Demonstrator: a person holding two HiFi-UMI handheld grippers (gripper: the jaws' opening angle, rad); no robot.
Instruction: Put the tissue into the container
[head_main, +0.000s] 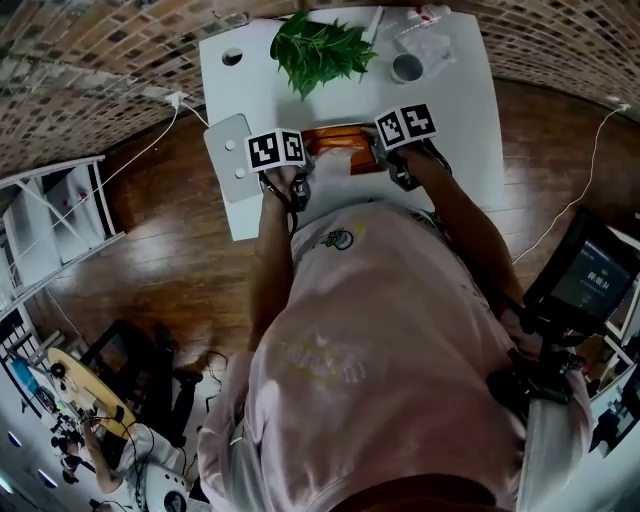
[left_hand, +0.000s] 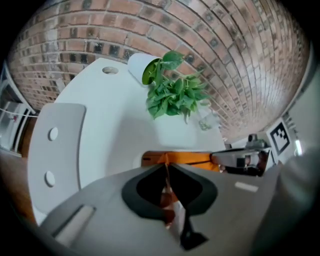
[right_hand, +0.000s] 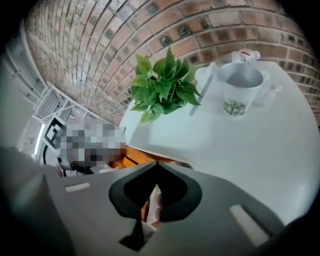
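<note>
An orange tissue pack (head_main: 340, 146) lies near the front edge of the white table (head_main: 460, 140), between my two grippers. The left gripper (head_main: 308, 152) pinches the pack's left end. In the left gripper view the jaws (left_hand: 166, 166) are shut on a fold of the orange wrapper (left_hand: 190, 159). My right gripper (head_main: 377, 150) is shut on the pack's right end, and a strip of orange and white wrapper (right_hand: 132, 159) sits between its jaws (right_hand: 157, 166). A white mug (right_hand: 239, 91) stands at the back right of the table.
A green potted plant (head_main: 318, 48) stands at the back middle of the table, with crumpled clear plastic (head_main: 430, 42) beside the mug (head_main: 407, 67). A grey panel with two holes (head_main: 230, 155) hangs off the table's left edge. A brick wall runs behind; the floor is wood.
</note>
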